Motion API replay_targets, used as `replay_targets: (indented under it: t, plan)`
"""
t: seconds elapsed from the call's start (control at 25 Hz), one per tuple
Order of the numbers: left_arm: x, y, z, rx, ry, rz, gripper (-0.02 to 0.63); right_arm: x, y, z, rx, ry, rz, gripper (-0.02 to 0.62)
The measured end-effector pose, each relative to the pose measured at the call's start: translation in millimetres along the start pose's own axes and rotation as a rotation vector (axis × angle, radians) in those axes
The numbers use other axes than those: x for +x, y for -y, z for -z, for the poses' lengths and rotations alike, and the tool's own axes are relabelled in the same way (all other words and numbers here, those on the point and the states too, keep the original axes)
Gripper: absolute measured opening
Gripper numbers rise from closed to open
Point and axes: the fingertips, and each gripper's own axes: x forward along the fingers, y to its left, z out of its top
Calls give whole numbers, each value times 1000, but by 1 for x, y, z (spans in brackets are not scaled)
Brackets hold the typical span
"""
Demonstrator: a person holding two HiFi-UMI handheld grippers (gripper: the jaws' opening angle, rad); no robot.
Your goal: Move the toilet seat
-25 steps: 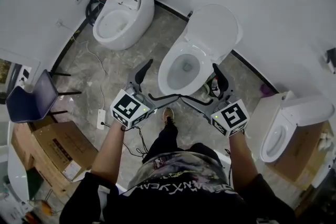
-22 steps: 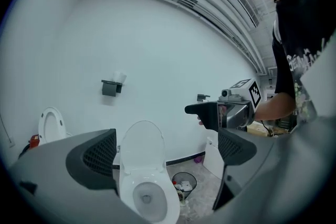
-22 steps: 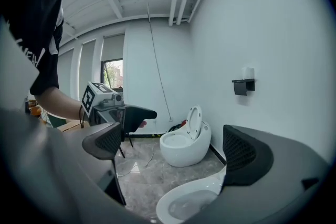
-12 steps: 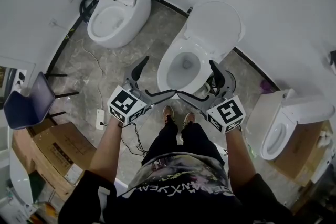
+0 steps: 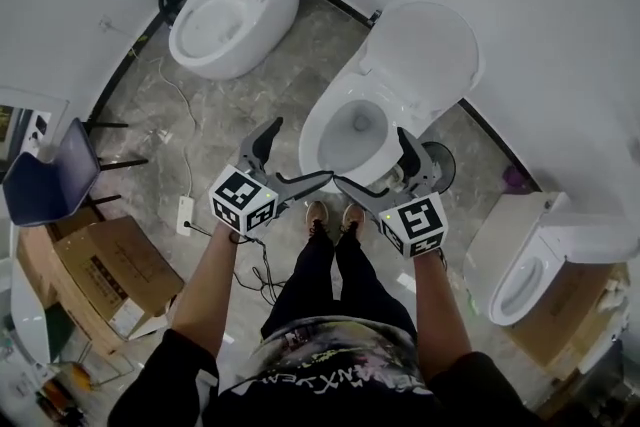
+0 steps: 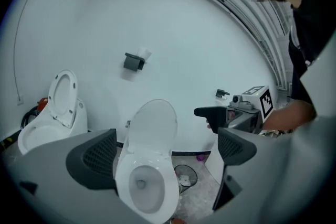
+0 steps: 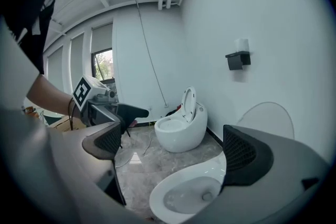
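A white toilet stands in front of me, its bowl (image 5: 352, 130) open and its seat and lid (image 5: 425, 55) raised against the wall. My left gripper (image 5: 290, 160) hangs open just left of the bowl's front rim, with nothing between its fingers. On the other side, my right gripper (image 5: 385, 173) is open and empty at the rim's front right. In the left gripper view, the raised seat (image 6: 153, 123) and bowl (image 6: 140, 187) show between the jaws of the left gripper (image 6: 165, 155). The right gripper (image 7: 173, 149) looks across the bowl (image 7: 188, 195).
A second toilet (image 5: 235, 0) with its seat up stands at the back left, and a third toilet (image 5: 535, 260) at the right. A round waste bin (image 5: 438, 165) sits beside the bowl. At the left are a chair (image 5: 50, 185), cardboard boxes (image 5: 110, 275) and a power strip (image 5: 183, 213) with cables.
The person has stepped up to the middle toilet, both feet now at its front. Both grippers have drawn closer to the bowl's front rim and to each other, still open.
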Motion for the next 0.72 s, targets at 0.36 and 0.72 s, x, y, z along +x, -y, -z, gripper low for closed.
replay_targets:
  t: [0.36, 0.72]
  plan:
    - [31, -14, 82, -52, -84, -69, 581, 25, 20, 85, 49, -60, -22, 585]
    - [60, -18, 163, -139, -122, -88, 581, 40, 33, 164, 89, -125, -38, 585]
